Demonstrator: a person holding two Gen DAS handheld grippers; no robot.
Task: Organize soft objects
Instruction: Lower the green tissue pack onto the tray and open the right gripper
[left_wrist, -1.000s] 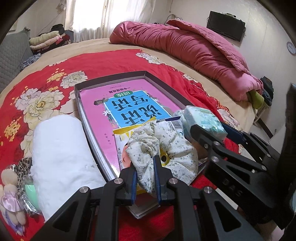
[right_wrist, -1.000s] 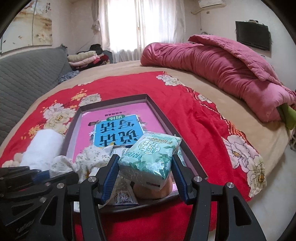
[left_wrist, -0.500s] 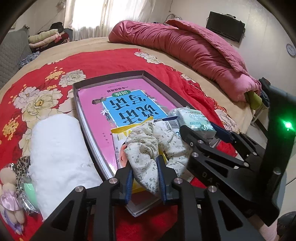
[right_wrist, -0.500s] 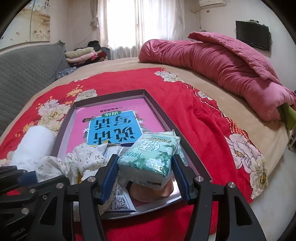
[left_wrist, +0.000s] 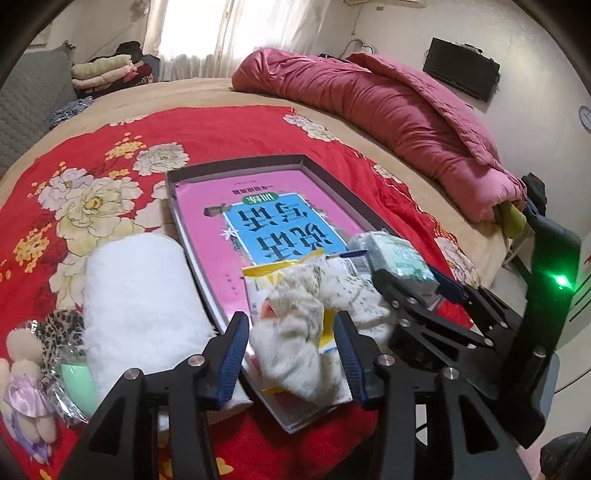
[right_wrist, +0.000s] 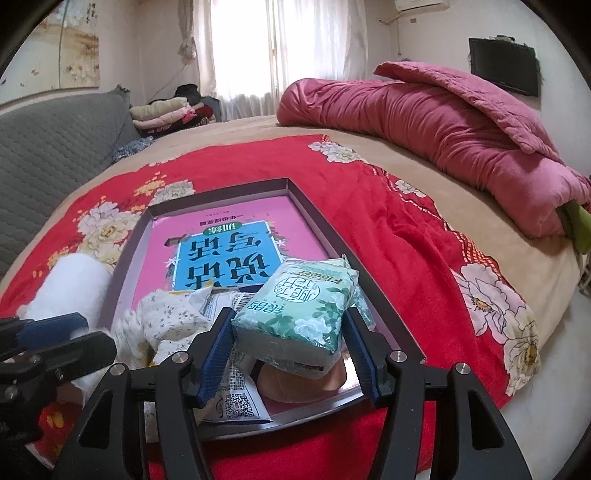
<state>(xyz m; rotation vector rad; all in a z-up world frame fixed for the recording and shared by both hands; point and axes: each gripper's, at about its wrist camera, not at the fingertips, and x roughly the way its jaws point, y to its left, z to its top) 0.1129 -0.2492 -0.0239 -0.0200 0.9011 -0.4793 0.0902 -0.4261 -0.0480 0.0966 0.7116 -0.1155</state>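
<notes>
Here, floral cloth scrunchie (left_wrist: 295, 332) crumpled between opening left tool (left_wrist: 291, 350), right tool (right_wrist: 291, 332) grasping green-flowered tissue pack (right_wrist: 299, 299).

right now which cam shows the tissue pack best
Right wrist view: the tissue pack fills the centre between the right gripper pads, label readable. Left wrist view shows only its end, partly behind that gripper.

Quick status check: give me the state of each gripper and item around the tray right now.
left gripper: opening, floral scrunchie between fingers, dropped onto the tray
right gripper: closed on tissue pack, held over the tray
white towel: rolled, on the bedspread beside the tray
small doll: lying left of the towel
</notes>
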